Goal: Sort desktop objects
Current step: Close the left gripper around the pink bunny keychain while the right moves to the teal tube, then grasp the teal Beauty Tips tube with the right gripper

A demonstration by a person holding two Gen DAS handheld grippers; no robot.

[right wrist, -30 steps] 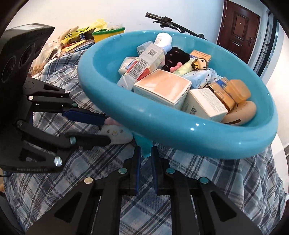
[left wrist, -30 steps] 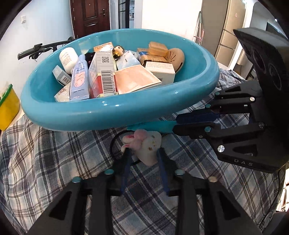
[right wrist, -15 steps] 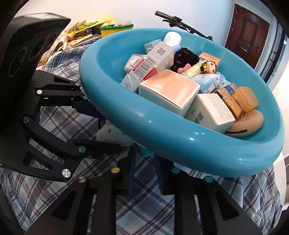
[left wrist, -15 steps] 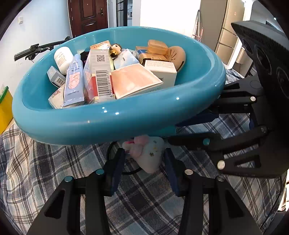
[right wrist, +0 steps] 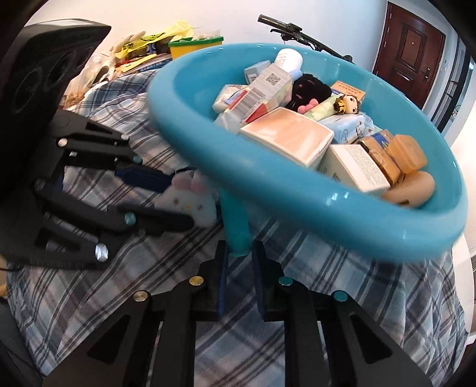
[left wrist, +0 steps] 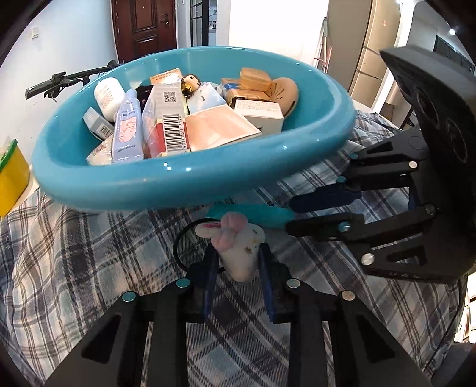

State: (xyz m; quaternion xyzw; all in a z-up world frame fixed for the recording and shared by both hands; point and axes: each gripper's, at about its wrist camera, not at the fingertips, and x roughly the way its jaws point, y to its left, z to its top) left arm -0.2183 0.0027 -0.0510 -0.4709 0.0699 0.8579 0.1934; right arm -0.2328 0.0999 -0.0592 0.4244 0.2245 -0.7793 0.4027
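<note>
The left tool (left wrist: 236, 262) holds the white plush bunny hair tie (left wrist: 238, 244) on the plaid-covered surface (left wrist: 89, 253), below the full teal basin (left wrist: 178, 184). Only the right view shows the right tool (right wrist: 239, 256) narrowly parted around the basin's teal handle (right wrist: 236, 229), plus yellow clutter (right wrist: 142, 44); a brown door (left wrist: 142, 26) stands behind.

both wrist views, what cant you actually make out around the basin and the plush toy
- Blue basin underside: hidden by its own wall in both views.
- Plush toy: right wrist view shows only part; the basin rim and a left finger cover the rest.
- Basin's far rim, right wrist view: motion-blurred.
- Box print: too small.
- Right gripper contact with the basin's handle: unclear.
</note>
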